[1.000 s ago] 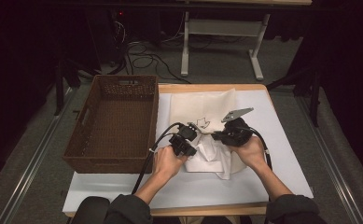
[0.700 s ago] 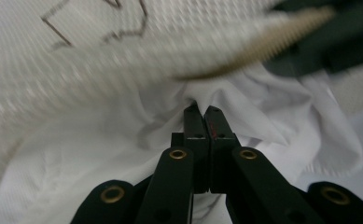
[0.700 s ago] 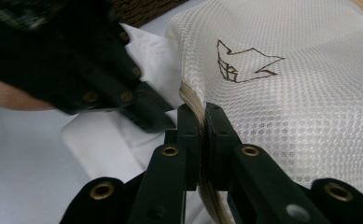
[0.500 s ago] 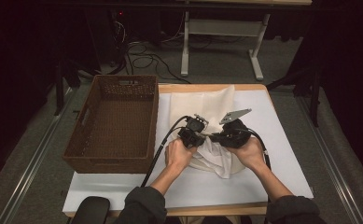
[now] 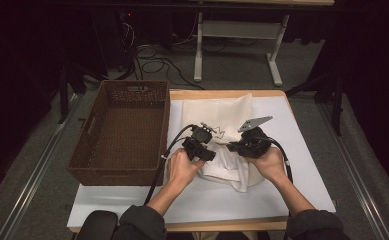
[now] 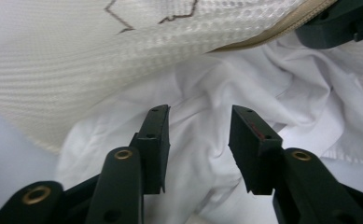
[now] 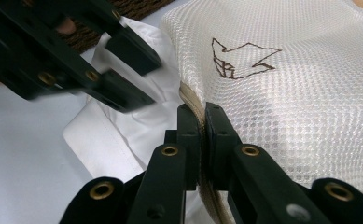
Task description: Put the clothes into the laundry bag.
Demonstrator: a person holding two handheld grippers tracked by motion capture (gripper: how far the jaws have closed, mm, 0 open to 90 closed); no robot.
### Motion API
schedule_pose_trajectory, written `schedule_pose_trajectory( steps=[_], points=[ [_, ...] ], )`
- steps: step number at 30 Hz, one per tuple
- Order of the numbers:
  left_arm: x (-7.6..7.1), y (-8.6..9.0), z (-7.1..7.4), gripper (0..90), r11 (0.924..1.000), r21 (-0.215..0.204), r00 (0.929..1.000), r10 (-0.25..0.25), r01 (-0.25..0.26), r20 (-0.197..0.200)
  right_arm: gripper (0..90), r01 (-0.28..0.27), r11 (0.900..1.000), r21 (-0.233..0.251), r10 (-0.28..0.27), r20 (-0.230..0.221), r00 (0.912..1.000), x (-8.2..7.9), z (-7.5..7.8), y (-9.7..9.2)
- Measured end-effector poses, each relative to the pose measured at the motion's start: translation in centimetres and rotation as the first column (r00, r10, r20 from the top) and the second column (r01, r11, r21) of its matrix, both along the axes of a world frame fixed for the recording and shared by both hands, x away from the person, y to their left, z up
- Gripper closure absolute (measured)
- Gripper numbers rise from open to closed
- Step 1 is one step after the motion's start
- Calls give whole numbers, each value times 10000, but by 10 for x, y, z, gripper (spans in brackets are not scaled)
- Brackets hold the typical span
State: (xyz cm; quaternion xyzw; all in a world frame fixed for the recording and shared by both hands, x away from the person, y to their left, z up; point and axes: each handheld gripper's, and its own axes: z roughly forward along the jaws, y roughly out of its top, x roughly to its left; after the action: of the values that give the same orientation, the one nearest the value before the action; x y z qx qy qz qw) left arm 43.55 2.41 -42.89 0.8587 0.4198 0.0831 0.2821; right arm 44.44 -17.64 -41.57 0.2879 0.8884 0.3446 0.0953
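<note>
Two grippers at mesh bag [image 5: 222, 117]: right gripper [image 7: 201, 122] pinching bag's beige hem; left gripper [image 6: 198, 140] jaws just opened, spread, white garment [image 6: 282, 100] beyond, unpressed.

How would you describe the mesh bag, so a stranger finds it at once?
On the white table, right of the brown basket, lies a cream mesh bag. Unlike the smooth white cloth at its mouth, it has a netted weave, a brown stitched emblem and a tan edge.
</note>
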Motion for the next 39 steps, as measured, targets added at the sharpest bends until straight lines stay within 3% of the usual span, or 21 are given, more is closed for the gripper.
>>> schedule_pose_trajectory(
  steps=[5,12,15,16,17,18,19,21,24,28,35,38,39],
  points=[
    [2,4,0,505,9956,863,9991,386,-370,-176,871,10,10000,-14,-10,12,10000,1,-1,1],
    [5,7,-6,474,9895,1336,9964,634,-554,-564,870,86,9999,-65,-86,2,10000,1,0,-2],
    [8,5,-12,529,9874,1504,9943,631,-495,-865,870,52,10000,-56,-52,9,10000,2,0,-2],
    [8,4,-14,637,9877,1499,9935,599,-449,-967,870,64,10000,-33,-64,-30,10000,2,-1,-2],
    [9,3,-16,637,9874,1553,9927,490,-315,-1101,870,64,10000,-33,-64,-30,10000,2,-1,-2],
    [10,3,-19,697,9869,1596,9916,422,-223,-1224,870,76,10000,-25,-76,-32,10000,2,-1,-2],
    [12,3,-21,758,9883,1516,9895,348,-133,-1401,870,68,10000,-17,-68,-20,10000,2,-1,-2],
    [11,4,-22,864,9922,1236,9908,343,-180,-1307,870,67,10000,-26,-67,7,10000,1,-1,-2],
    [8,5,-18,888,9962,876,9943,89,4,-1060,870,77,10000,-6,-77,-21,10000,1,-1,-2],
    [5,3,-10,891,9990,-82,9945,-435,430,-950,871,44,10000,64,-44,-43,10000,1,0,-1],
    [8,-16,-10,892,9906,-903,9921,-1089,1031,-623,872,-214,9995,212,213,27,9998,-3,3,5],
    [18,-19,-17,892,9789,-1891,9942,-903,779,-580,872,-303,9992,267,302,53,9995,-5,6,3],
    [21,-19,-19,891,9775,-2006,9952,-780,648,-590,872,-282,9990,334,282,9,9996,-6,6,2]
  ],
)
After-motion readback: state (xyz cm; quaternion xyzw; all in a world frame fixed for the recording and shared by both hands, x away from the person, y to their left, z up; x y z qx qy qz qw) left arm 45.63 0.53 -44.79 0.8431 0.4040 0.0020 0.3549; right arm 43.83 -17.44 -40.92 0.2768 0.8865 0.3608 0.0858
